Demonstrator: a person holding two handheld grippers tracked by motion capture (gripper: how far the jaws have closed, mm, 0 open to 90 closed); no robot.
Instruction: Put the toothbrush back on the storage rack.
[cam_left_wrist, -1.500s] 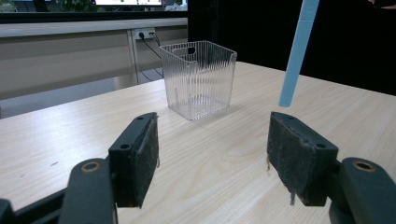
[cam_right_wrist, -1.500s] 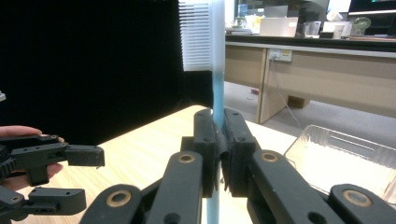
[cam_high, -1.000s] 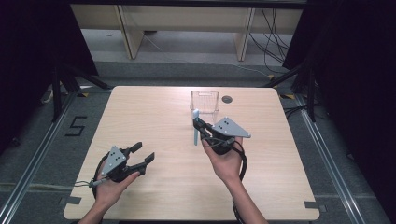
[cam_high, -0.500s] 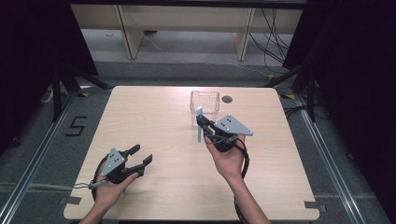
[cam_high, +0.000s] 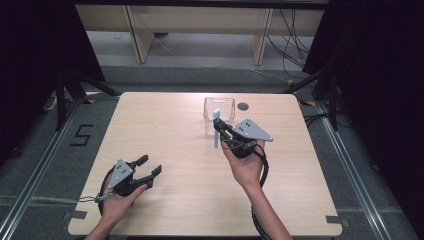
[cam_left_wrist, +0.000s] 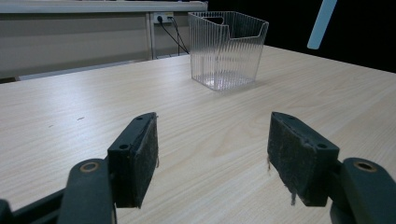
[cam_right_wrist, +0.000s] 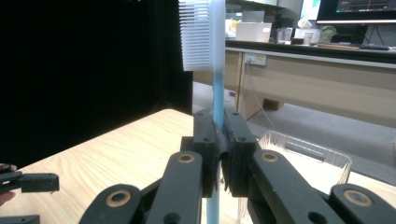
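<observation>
A light-blue toothbrush (cam_high: 216, 128) stands upright with its white bristle head on top, and my right gripper (cam_high: 220, 131) is shut on its handle. In the right gripper view the toothbrush (cam_right_wrist: 217, 56) rises between the closed pads of that gripper (cam_right_wrist: 218, 135). Just behind it stands a clear ribbed plastic bin (cam_high: 219, 107), whose rim (cam_right_wrist: 303, 154) is close beyond the jaws. My left gripper (cam_high: 150, 166) rests open near the table's front left, holding nothing. From the left gripper (cam_left_wrist: 212, 149) I see the bin (cam_left_wrist: 226, 46) ahead and the toothbrush (cam_left_wrist: 322, 21) at the upper right.
A light wooden table (cam_high: 165, 130) carries a dark round grommet hole (cam_high: 243, 106) right of the bin. Black curtains flank both sides. Shelving and cables lie beyond the far edge. The left gripper (cam_right_wrist: 28, 182) appears at the lower left of the right gripper view.
The right gripper has carried the toothbrush slightly farther up the table toward the bin. The left hand has drawn back a little toward the near edge.
</observation>
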